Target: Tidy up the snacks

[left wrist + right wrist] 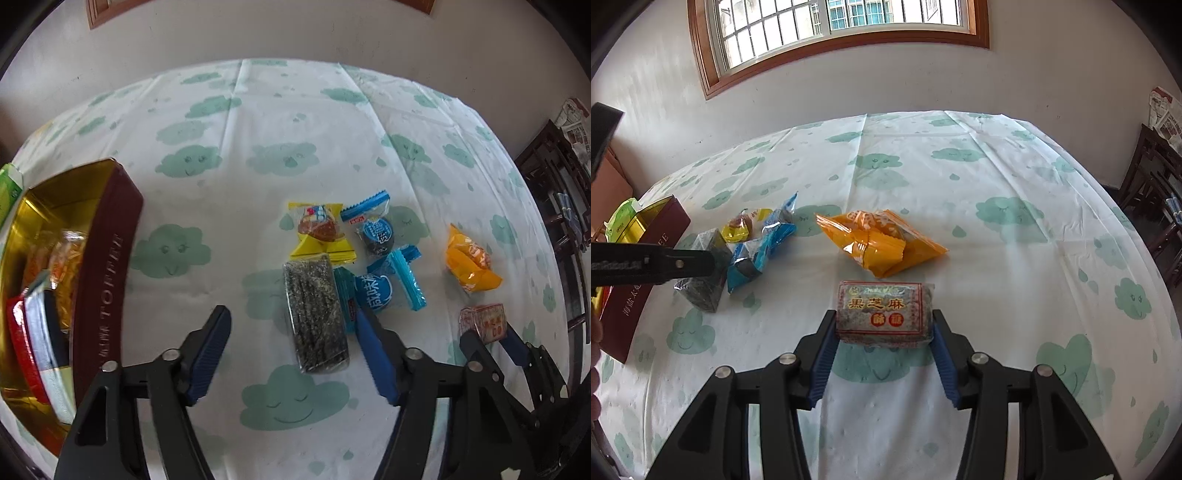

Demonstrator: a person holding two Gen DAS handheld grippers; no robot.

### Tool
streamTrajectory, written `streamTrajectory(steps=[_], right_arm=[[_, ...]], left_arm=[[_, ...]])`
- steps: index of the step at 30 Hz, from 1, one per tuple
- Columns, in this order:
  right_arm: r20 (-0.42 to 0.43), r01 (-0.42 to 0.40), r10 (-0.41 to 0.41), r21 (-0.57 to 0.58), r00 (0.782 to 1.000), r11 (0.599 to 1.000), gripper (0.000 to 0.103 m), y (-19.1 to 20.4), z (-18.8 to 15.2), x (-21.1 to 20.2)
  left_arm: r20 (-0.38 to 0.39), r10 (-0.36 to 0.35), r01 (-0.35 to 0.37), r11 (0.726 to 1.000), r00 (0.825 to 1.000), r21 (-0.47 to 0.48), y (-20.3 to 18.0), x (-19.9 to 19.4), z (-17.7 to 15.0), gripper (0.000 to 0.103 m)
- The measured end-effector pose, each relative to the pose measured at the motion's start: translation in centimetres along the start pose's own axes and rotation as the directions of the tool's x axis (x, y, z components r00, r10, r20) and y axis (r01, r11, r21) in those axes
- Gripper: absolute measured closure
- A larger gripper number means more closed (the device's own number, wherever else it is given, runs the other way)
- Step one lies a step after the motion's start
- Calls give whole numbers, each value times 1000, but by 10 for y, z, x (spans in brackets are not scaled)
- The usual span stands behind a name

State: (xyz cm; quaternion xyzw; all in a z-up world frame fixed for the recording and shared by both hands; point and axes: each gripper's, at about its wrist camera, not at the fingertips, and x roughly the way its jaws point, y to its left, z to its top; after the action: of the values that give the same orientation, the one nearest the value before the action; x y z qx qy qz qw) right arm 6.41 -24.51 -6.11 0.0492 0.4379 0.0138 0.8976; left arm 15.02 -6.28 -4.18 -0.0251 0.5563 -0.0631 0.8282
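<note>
My left gripper (291, 321) is open above a black sesame bar (316, 314) in clear wrap, one finger on each side of it. Beyond lie a yellow snack packet (319, 230) and two blue packets (376, 229) (384, 288). My right gripper (884, 319) is shut on a sesame candy block (884, 314) with red and gold print, which rests on the table; both also show in the left wrist view (484, 325). An orange packet (879, 242) lies just beyond it. A maroon tin (103, 266) with a gold inside holds several snacks at the left.
The table wears a white cloth with green clouds (997, 192). A green box (9, 188) stands behind the tin. Dark wooden furniture (565, 206) stands past the table's right edge. A wall with a window (842, 22) is behind.
</note>
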Motion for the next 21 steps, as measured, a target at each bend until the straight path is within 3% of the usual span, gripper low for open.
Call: streamTrajectory(steps=[5, 8, 21], right_arm=[[-1, 1, -1, -1, 1000, 1000, 52, -1, 0, 0], [-1, 1, -1, -1, 1000, 1000, 52, -1, 0, 0], [-4, 21, -21, -17, 1000, 1000, 52, 2, 0, 2]], left_arm=[[-35, -25, 24, 999, 999, -23, 1, 11, -1, 62], [-32, -42, 42, 999, 999, 1, -1, 8, -2, 79], [-33, -11, 12, 999, 999, 31, 9, -4, -13, 80]])
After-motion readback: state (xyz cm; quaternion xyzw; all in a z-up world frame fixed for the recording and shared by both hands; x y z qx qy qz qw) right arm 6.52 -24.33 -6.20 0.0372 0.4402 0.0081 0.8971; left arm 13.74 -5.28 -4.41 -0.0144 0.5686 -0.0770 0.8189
